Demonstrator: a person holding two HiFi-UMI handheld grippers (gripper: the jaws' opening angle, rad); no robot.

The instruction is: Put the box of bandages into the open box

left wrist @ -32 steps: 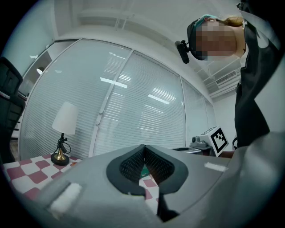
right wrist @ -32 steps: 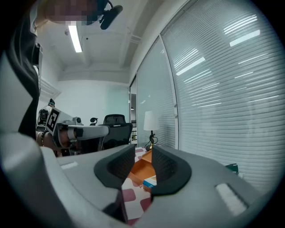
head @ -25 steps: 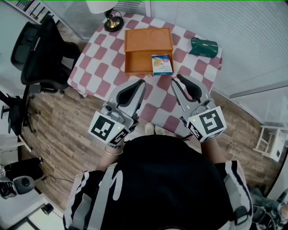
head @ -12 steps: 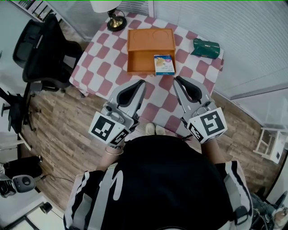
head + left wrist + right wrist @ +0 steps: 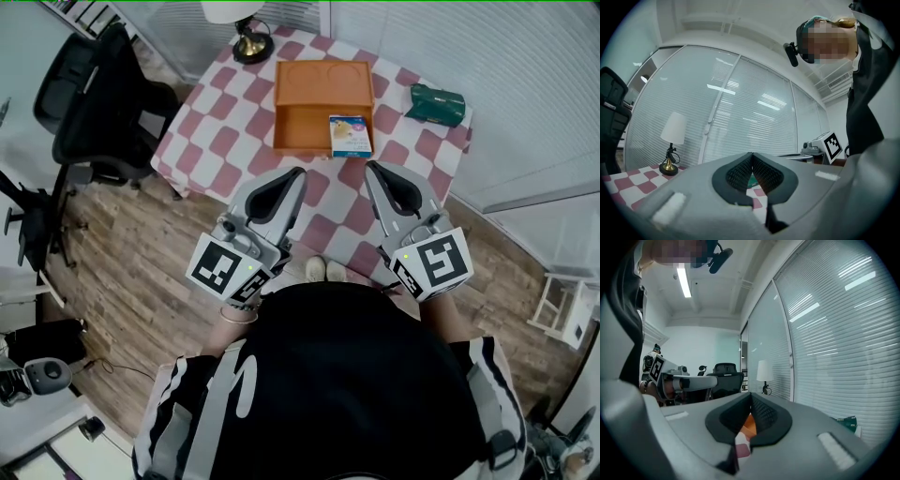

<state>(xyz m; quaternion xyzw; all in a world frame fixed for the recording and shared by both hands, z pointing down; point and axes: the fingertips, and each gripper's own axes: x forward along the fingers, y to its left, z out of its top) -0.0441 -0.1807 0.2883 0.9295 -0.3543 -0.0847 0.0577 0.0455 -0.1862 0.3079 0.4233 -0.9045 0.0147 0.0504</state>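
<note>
The white and blue box of bandages (image 5: 350, 135) lies at the right end of the open orange box (image 5: 314, 117) on the checkered table (image 5: 225, 141), its near edge over the box's front rim. Both grippers hover over the table's near edge, well short of the boxes. My left gripper (image 5: 300, 172) is shut with nothing in it, its pads meeting in the left gripper view (image 5: 751, 155). My right gripper (image 5: 368, 168) has just been closing and is shut on nothing (image 5: 751, 395); a strip of the orange box (image 5: 749, 423) shows below its tips.
A green packet (image 5: 436, 103) lies at the table's far right corner. A lamp (image 5: 251, 42) stands at the far left corner. A black office chair (image 5: 94, 103) is left of the table on the wooden floor. Window blinds run behind the table.
The right gripper's jaws have closed. Both grippers stay in about the same place, while the table has slid slightly right in the head view.
</note>
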